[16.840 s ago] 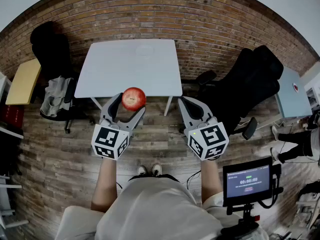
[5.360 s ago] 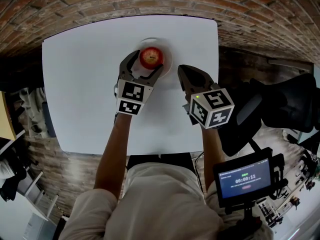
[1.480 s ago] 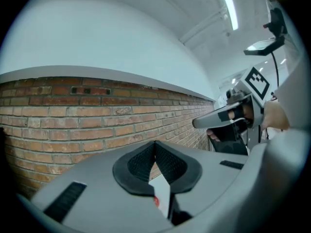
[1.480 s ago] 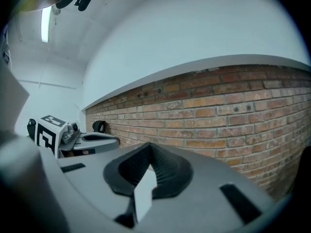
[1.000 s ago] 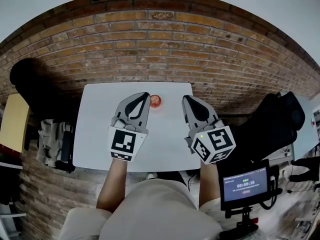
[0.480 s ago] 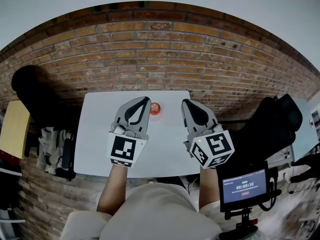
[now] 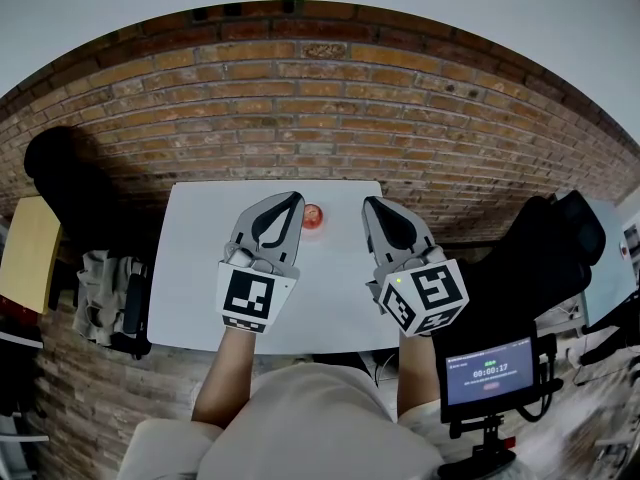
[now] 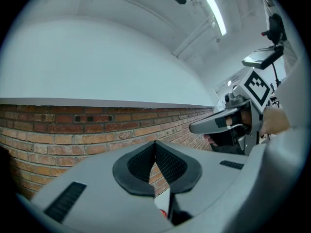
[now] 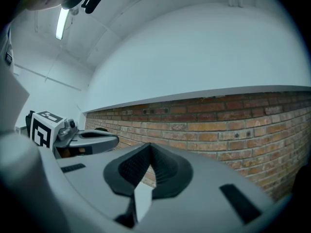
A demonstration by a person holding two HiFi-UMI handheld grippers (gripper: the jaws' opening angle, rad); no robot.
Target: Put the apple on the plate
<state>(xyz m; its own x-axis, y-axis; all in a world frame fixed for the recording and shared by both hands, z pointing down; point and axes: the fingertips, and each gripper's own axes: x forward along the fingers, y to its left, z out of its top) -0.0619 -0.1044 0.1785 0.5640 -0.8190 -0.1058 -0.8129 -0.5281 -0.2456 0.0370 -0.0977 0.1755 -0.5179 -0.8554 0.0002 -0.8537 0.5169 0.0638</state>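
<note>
Near the far edge of the bench, the apple lies alone, and both hand-held grippers are empty.

Seen from the head view, the apple (image 7: pixel 313 217) sits about midway along the far edge of the white bench (image 7: pixel 200 268), close under the brick wall (image 7: pixel 320 108). The plate is too pale and small to pick out against the white top. The left hand-held gripper (image 7: pixel 288 208) and the right hand-held gripper (image 7: pixel 374 210) are held about level on the near side, one either side of the apple and apart from it. Each has its jaws pressed fully together with nothing between them. The placing looks finished, so the job now is to leave it alone. Hold both hand-held grippers steady and clear of the bench, don't nudge the top, and check the apple rests without rolling.
</note>
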